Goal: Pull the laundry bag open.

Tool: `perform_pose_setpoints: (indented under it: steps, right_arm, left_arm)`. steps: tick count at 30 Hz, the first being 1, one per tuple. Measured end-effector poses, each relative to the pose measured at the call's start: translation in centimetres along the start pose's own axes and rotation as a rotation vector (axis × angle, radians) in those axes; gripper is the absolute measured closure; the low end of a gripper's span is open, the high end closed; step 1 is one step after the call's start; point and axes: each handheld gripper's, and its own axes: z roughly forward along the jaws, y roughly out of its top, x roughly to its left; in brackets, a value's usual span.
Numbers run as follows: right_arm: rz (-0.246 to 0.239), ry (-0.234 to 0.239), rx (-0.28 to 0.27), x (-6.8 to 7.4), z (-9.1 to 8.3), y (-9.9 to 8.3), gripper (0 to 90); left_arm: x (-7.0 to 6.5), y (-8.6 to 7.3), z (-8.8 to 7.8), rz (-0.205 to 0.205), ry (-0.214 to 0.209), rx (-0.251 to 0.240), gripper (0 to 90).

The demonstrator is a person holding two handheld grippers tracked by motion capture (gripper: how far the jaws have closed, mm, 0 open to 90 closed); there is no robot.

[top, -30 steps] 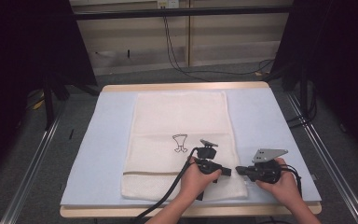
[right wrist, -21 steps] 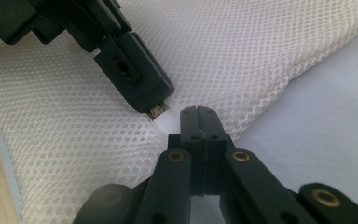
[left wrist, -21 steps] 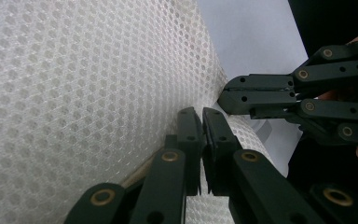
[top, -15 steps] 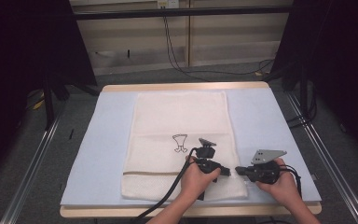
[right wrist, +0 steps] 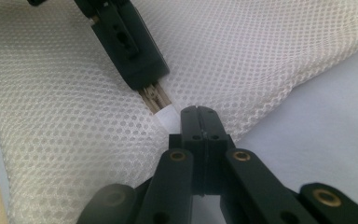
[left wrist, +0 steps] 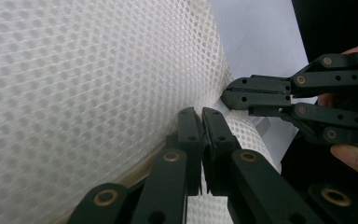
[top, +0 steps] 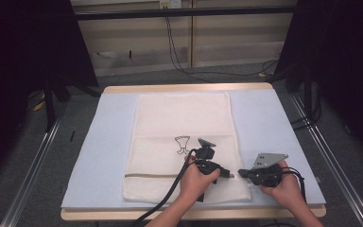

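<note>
Pale blue matting covers the counter [top: 99, 156], with a bare wooden lip left showing along the near and far edges. At the near edge, both forearms are brought in from below. The left gripper [top: 230, 175] is held in the left hand [top: 197, 178], pointing toward the right one; its jaws are closed together on the white mesh bag [top: 182, 118] near the bag's near right corner. The right gripper [top: 241, 174] is held in the right hand [top: 283, 187], pointed back at the left; its jaws are pressed together at the same corner, beside a small smooth white tab [right wrist: 165, 116]. The two tips are seen almost touching. In the gripper views the bag's fabric is shown as a fine honeycomb mesh, soft, rucked up at the clamped corner. The bag is laid flat, rectangular, long axis running away, centred on the matting; a seam crosses it near the front and a small black outline print [top: 182, 143] is marked mid-panel. Open matting is left on both sides and a narrow strip beyond. Further off: grey floor, cables, dark curtains either side.
</note>
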Motion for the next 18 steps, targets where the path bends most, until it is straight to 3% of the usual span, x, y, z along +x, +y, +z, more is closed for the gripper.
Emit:
perform_pose_setpoints:
  steps: [8, 9, 10, 18]
  right_arm:
    - [0.001, 0.0, -0.008, 0.0, 0.0, -0.1, 90.0]
    - [0.004, -0.003, -0.01, 0.0, 0.0, -0.1, 90.0]
    - [0.007, -0.003, -0.009, 0.0, 0.0, -0.1, 90.0]
    - [0.014, -0.003, -0.011, 0.0, 0.0, -0.2, 90.0]
  left_arm:
    - [0.7, 0.0, -1.3, -0.003, 0.016, 0.005, 87.4]
    - [0.8, 0.0, -1.5, -0.019, -0.006, 0.012, 87.3]
    - [1.0, 0.0, -1.6, -0.018, 0.007, 0.007, 87.4]
    - [1.5, -0.1, -2.0, -0.022, -0.01, 0.016, 87.4]
